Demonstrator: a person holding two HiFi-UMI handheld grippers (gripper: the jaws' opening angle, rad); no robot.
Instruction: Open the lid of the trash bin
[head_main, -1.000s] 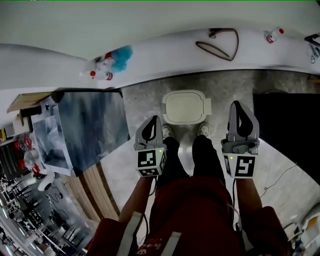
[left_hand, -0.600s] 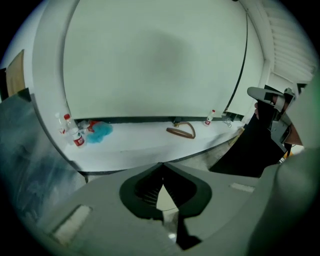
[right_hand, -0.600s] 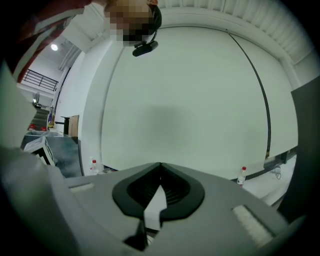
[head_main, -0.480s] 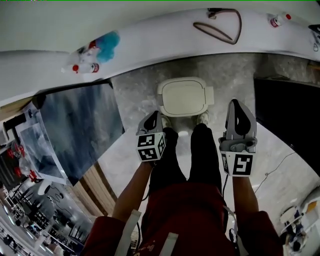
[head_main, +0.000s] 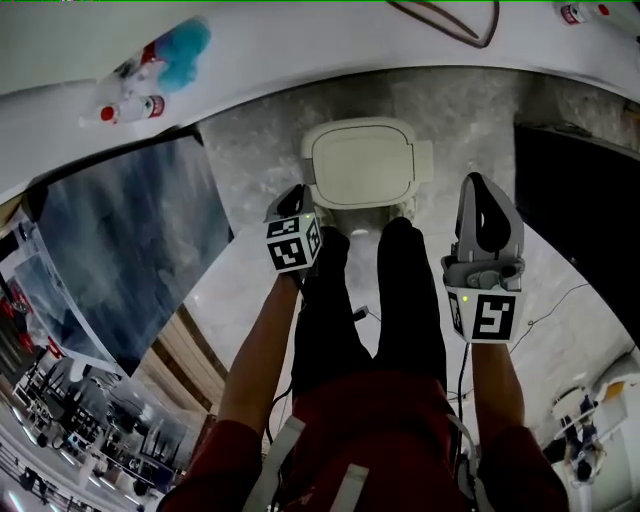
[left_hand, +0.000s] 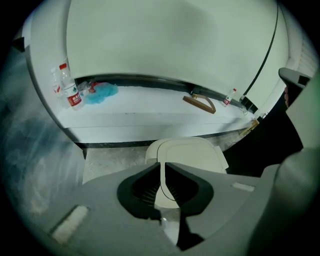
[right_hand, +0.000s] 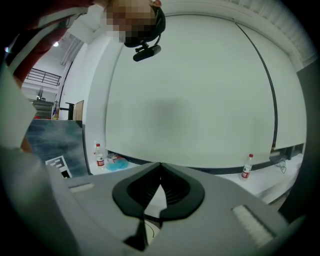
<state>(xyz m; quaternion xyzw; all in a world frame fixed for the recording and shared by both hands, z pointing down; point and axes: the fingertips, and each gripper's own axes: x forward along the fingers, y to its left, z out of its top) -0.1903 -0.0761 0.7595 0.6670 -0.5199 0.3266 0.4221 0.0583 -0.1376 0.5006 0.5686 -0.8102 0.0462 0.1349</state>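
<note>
Your left gripper (head_main: 296, 198), jaws just opening to a thin empty slit, points down at the near left corner of the closed bin lid (head_main: 363, 162) on the floor by your feet, nearer than your closed, empty right gripper (head_main: 481, 190).

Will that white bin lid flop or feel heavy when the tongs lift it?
Probably stiff: the lid looks like one moulded plastic piece. Likely light, as it looks thin. The tab on one edge hints that it swings up rather than lifts off.
</note>
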